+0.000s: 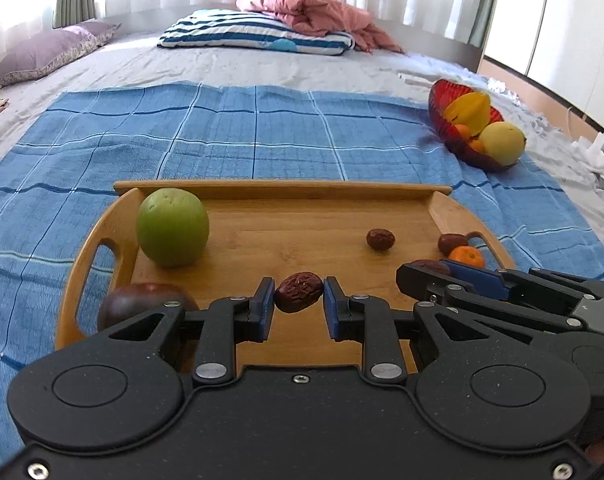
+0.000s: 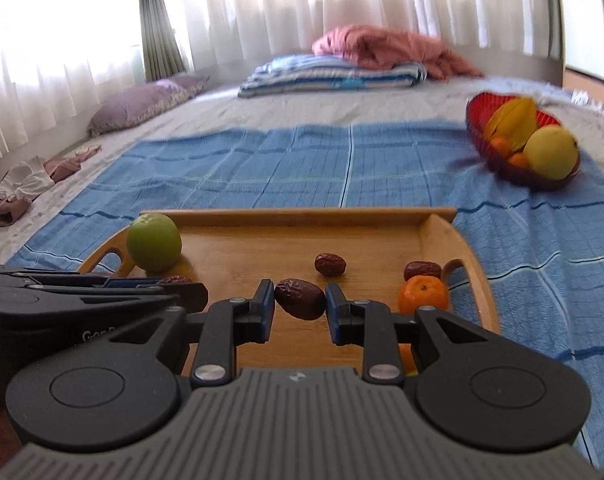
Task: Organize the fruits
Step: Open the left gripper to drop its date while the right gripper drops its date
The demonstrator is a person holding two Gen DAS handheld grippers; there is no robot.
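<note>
Clamping one red date (image 1: 298, 297) each, the left gripper (image 1: 298, 300) and right gripper (image 2: 300, 300) hung above the wooden tray (image 1: 314, 191), which held a green apple (image 1: 173, 232) left of the jaws and a tangerine (image 2: 423, 294) right of them, the red bowl (image 2: 502, 168) of fruit lying far ahead-right.

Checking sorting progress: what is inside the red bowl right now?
The red bowl holds a yellow starfruit, a yellow-green round fruit and at least two small oranges. Anything beneath them is covered.

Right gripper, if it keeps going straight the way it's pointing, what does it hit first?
The right gripper, shut on a red date, points down over the wooden tray. Straight ahead, it would probably meet another loose date or the bare tray floor beside it; depth is unclear.
</note>
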